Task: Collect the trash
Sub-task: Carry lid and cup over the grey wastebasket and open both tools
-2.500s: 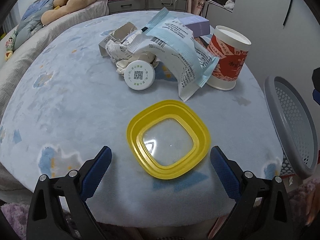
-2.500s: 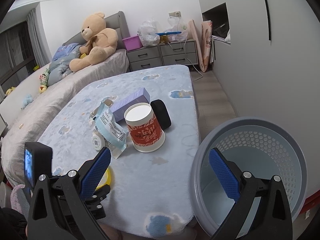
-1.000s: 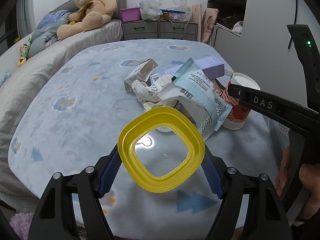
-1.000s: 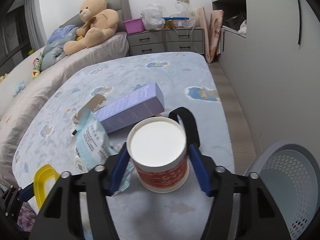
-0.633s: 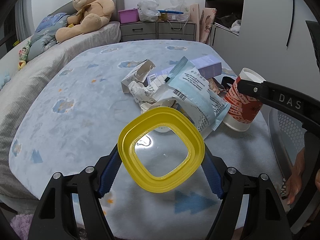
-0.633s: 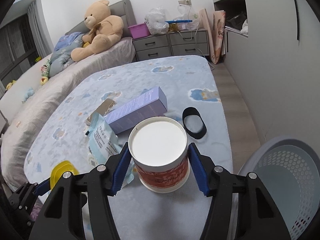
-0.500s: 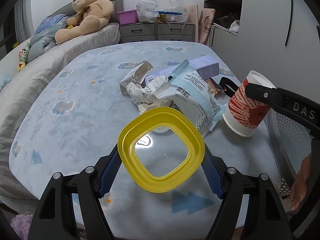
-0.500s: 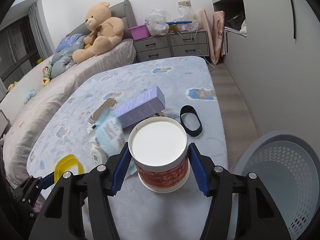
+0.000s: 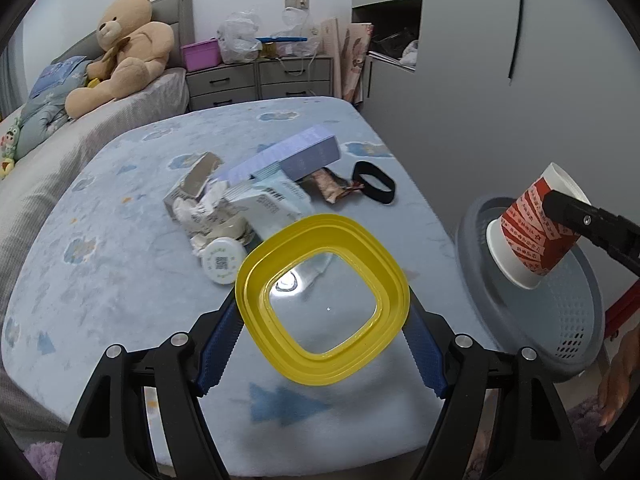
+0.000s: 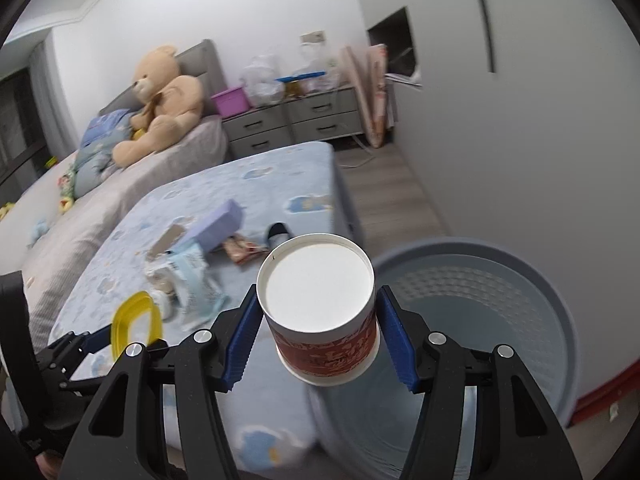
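The round grey perforated plastic bin [image 10: 500, 280] stood on the floor beside the blue-covered bed [image 9: 100, 248]. The right hand-held gripper [image 10: 316, 336] clamped the red-and-white paper cup [image 10: 320, 312], carried partly over the bin's rim. Best to centre it over the opening before letting go. The left hand-held gripper [image 9: 324, 320] gripped the square yellow plastic lid [image 9: 322, 304] above the bed.

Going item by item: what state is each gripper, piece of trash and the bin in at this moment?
left gripper: shut on the yellow lid.
yellow lid: held, lifted off the bed.
right gripper: shut on the red paper cup.
red paper cup: held over the bin's rim.
grey bin: upright, open, looks empty.
purple box: lying on the bed.
black band: lying on the bed.
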### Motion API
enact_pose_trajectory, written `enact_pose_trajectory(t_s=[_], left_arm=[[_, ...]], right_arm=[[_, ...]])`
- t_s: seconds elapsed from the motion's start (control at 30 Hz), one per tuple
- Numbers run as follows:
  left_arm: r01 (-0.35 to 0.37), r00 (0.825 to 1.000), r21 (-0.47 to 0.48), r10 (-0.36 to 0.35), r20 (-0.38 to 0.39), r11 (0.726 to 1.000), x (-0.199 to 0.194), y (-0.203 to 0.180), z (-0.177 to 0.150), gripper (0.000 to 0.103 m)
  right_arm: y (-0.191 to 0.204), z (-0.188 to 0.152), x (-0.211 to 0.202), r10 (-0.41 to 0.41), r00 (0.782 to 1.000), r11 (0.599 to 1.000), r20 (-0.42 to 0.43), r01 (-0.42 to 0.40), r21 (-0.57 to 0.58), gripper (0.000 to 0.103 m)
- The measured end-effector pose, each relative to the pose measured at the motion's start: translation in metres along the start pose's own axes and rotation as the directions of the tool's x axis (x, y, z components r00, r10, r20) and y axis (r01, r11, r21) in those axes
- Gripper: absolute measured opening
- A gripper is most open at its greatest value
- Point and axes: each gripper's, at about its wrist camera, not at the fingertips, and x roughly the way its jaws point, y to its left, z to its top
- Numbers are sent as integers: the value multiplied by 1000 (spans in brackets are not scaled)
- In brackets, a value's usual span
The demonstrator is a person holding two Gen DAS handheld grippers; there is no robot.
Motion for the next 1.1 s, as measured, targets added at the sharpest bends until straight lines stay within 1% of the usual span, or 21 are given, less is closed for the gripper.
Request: enact_pose_trajectory(t_s=[0.1, 0.2, 0.27, 0.4, 0.57, 0.77, 0.93, 1.03, 1.1], left_arm=[[45, 999, 38, -45, 12, 998, 1, -24, 12, 73], [104, 994, 77, -105, 13, 992, 6, -52, 26, 73], [151, 988, 109, -153, 5, 982, 11, -73, 36, 73], [207, 978, 165, -208, -10, 964, 21, -108, 45, 73], [297, 955, 204, -286, -80, 933, 42, -140, 47, 73], [332, 943, 233, -314, -112, 914, 56, -158, 38, 74], [337, 941, 224, -318, -115, 915, 61, -158, 40, 74], [333, 942, 223, -314, -117, 916, 63, -157, 42, 76], [328, 944, 226, -308, -119, 917, 66, -157, 42, 78]], right_arm=[[-31, -2, -11, -42, 999, 998, 8, 42, 57, 57], [-58, -3, -17, -85, 996, 991, 10, 83, 105, 57], [-72, -5, -21, -108, 994, 986, 11, 106, 126, 57], [-98, -10, -25, -142, 990, 977, -1, 140, 162, 57], [-118, -13, -23, -152, 988, 967, -28, 155, 201, 57], [-123, -14, -14, -157, 986, 964, -60, 166, 208, 57], [-123, -13, -11, -169, 984, 962, -61, 178, 207, 58], [-123, -13, -13, -178, 983, 961, -47, 184, 208, 70], [-123, -13, -15, -183, 982, 961, -37, 187, 206, 72]])
